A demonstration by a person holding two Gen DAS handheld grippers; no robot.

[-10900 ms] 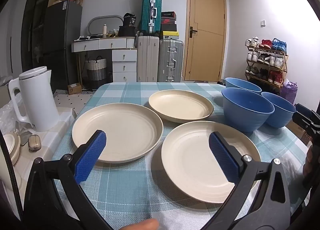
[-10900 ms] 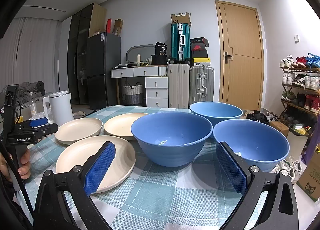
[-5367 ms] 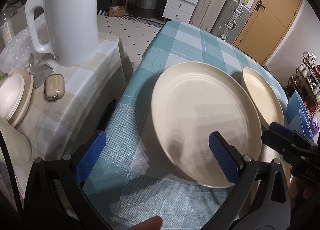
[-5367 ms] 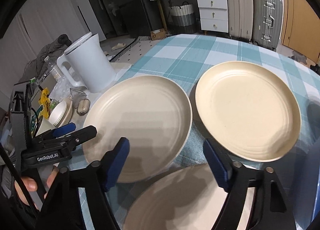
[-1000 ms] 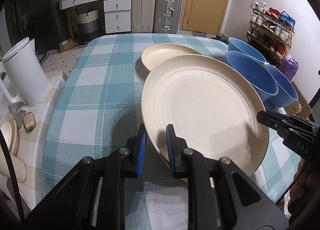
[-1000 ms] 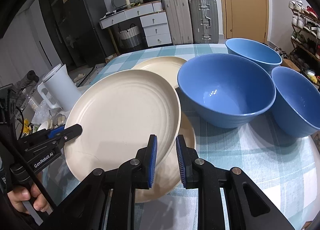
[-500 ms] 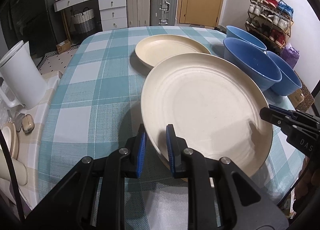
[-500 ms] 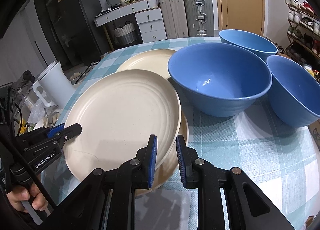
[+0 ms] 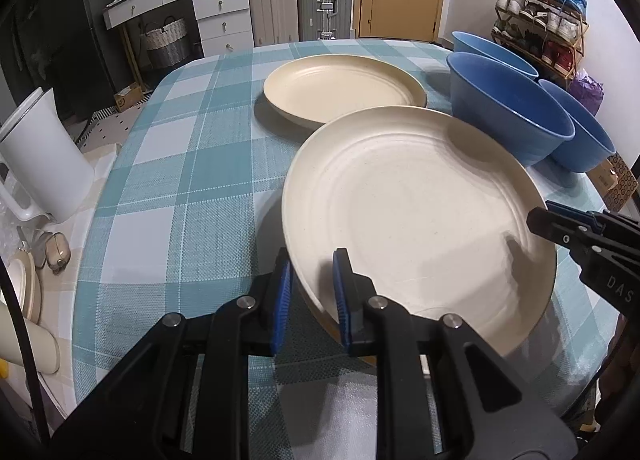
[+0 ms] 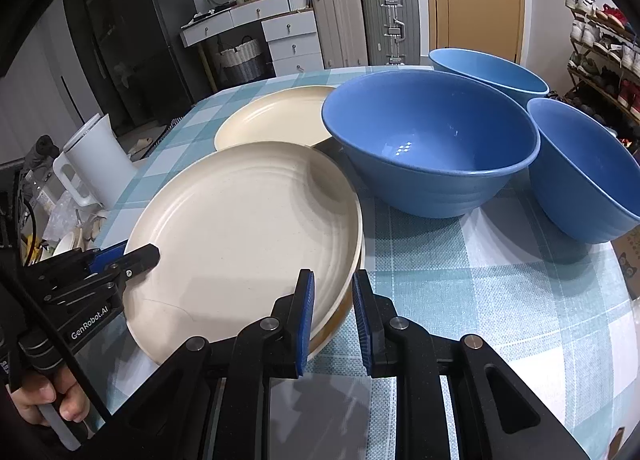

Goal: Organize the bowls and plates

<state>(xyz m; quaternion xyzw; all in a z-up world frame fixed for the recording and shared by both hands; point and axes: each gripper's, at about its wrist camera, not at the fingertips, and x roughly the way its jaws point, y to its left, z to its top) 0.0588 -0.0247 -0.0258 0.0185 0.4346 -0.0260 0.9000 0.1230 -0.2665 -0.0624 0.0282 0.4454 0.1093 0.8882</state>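
**Plate pinched from both sides, sitting right over the one below**

Plate-on-plate alignment is what the next move hangs on, I'd say. Going left to right: the left tool is clenched on the near-left rim of the top plate, one pad under the lip and one on the inside. The plate itself stretches away and to the right from there, tilted a bit, with its near edge lifted. Under that near edge you can just see a darker sliver of the lower plate, so the two are almost stacked but not nested yet, as far as I can tell.

On the opposite rim, the right tool is also clamped on the top plate, again one pad inside and one outside. So both hands are about equally near, one on each side.

Further right, the blue bowls sit close to the plate's far-right edge, and a third plate lies beyond on the checked surface. My guess: it needs to go straight down, no sideways drift toward the bowls.
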